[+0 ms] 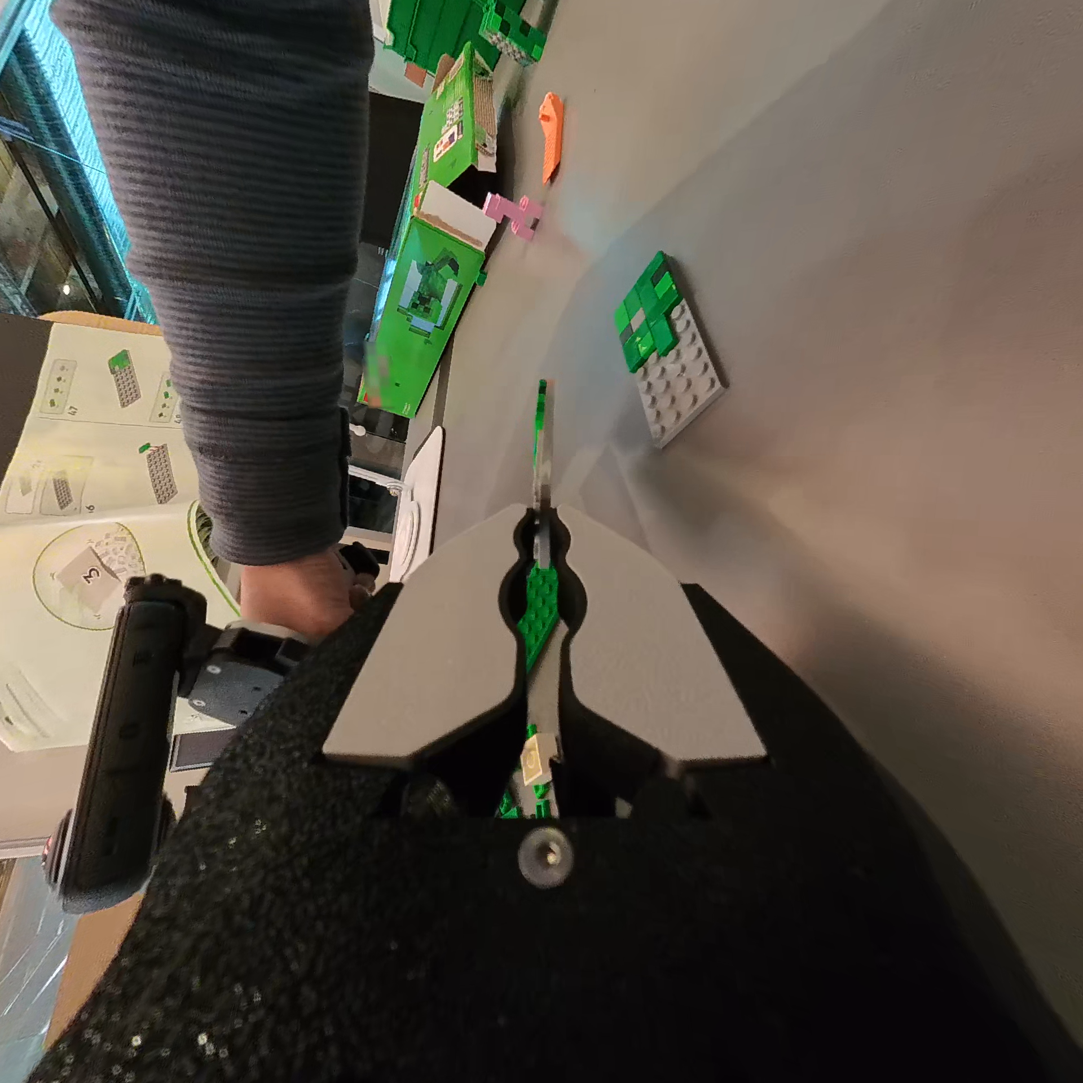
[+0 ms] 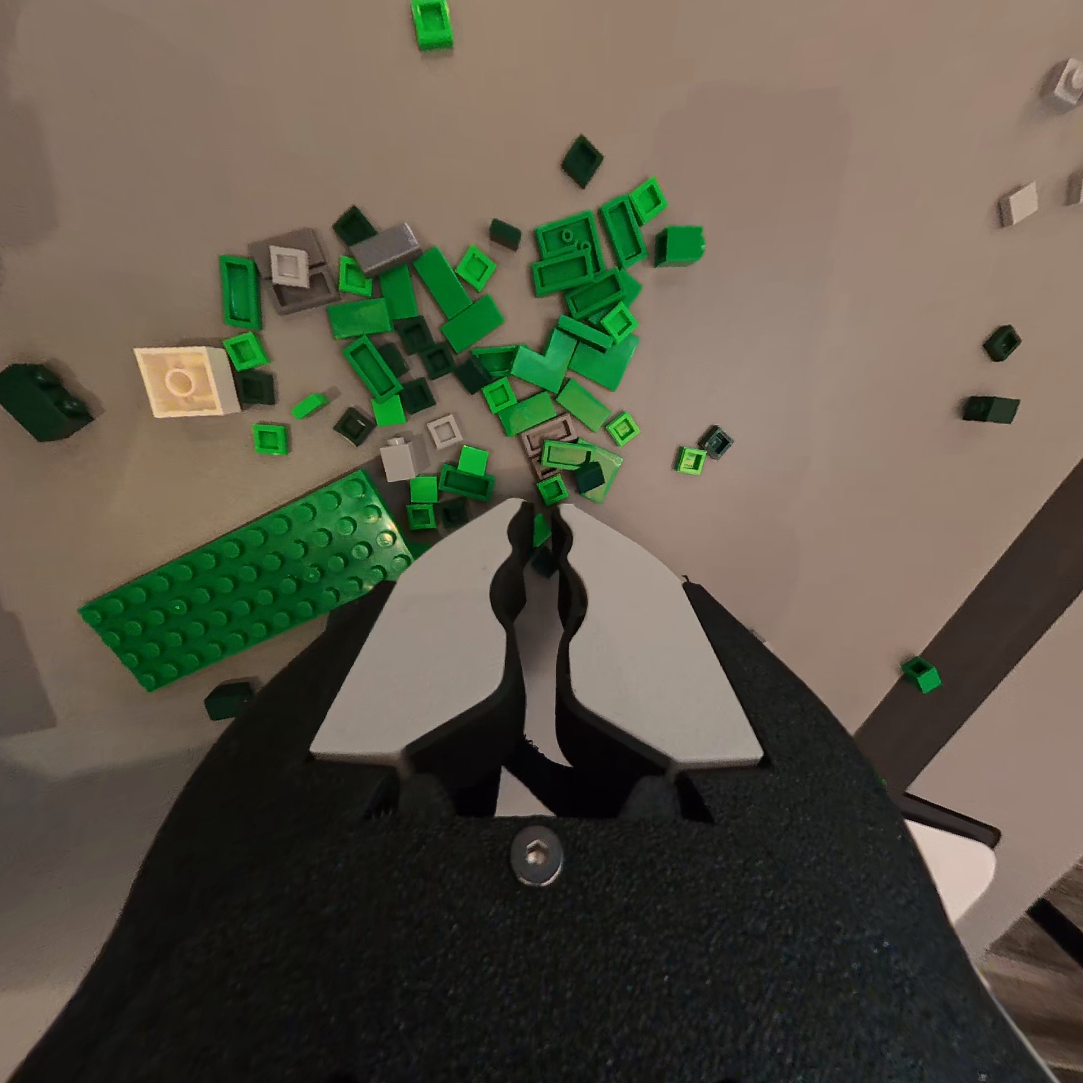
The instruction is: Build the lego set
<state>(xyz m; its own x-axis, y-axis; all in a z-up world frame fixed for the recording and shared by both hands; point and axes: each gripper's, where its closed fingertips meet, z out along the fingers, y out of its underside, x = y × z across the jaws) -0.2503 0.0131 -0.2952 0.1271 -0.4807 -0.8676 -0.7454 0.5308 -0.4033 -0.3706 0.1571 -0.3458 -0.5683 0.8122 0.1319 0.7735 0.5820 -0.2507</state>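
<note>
My left gripper is shut on a thin grey plate topped with green tiles, seen edge-on and held above the grey table. A second grey plate, partly covered with green tiles, lies flat on the table beyond it. My right gripper hangs over a pile of loose green, dark green and grey tiles, and its fingertips are closed on a small green tile. A large green studded plate lies left of it, with a white square brick farther back.
A person's sleeved arm and the other gripper's black handle fill the left side. Open instructions, green set boxes, a pink figure and an orange tool lie beyond. Stray tiles lie to the right. Some 20 cm of space lies between my two pairs of fingers. My right tips are roughly 9 cm from the white square brick.
</note>
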